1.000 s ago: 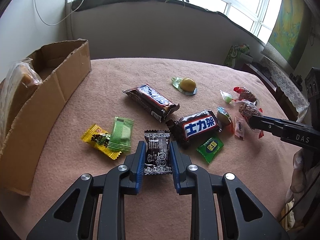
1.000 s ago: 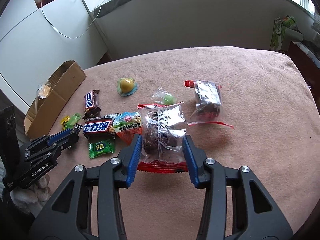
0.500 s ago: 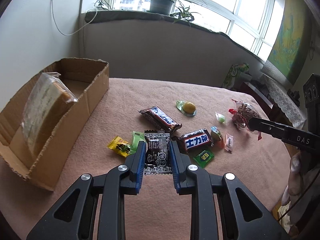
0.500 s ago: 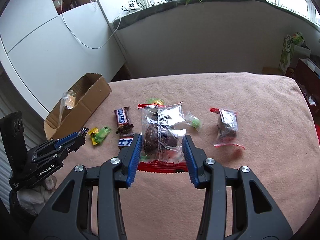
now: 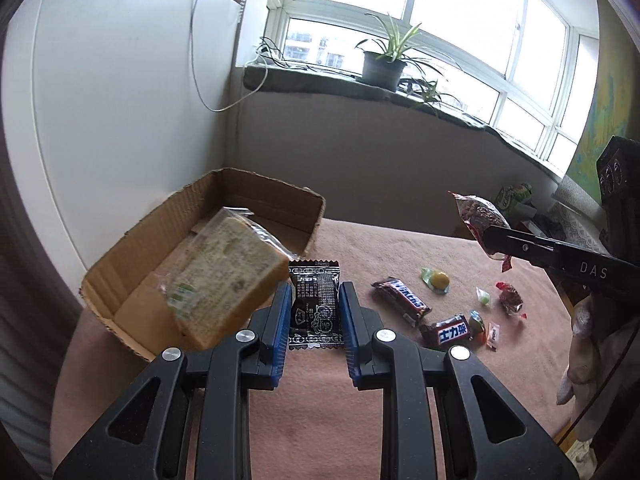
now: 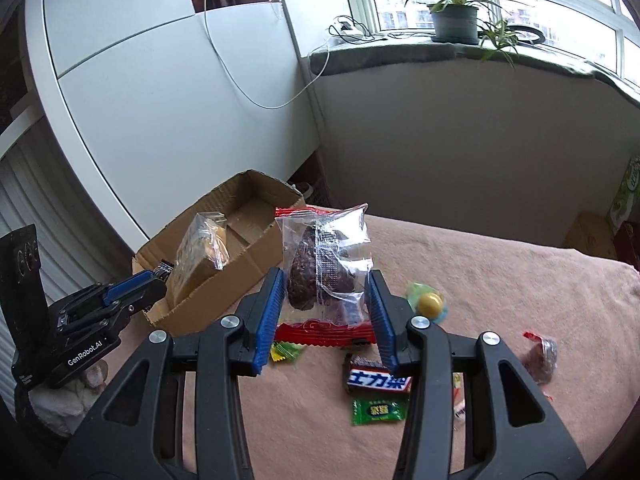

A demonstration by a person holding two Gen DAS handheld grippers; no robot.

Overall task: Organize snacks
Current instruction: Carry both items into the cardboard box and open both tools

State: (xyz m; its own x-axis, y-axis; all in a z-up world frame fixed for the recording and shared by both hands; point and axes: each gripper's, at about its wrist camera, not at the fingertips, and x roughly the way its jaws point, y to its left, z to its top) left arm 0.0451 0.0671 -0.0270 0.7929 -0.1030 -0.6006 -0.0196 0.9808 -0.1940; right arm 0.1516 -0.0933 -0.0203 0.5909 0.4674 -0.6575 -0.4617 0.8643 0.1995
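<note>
- My left wrist view alone shows the Snickers bar lying clear on the pink table cover, plus a small green candy further right; in my right wrist view, neither is visible.
- My right wrist view alone shows the green sachet and a yellow-green candy under my fingers.
- Both views show the cardboard box at the table's left, with a wrapped cake slice standing in it, and the yellow jelly cup on the cover.
- My left gripper is nearly closed, pads clamped on the edges of a black candy packet, held off the table just beside the box's near corner.
- My right gripper stands wider, pads pressed on a clear red-edged bag holding a dark cake, raised above the table.
- From the left view, that bag hangs high at the right, well apart from the box.
</note>
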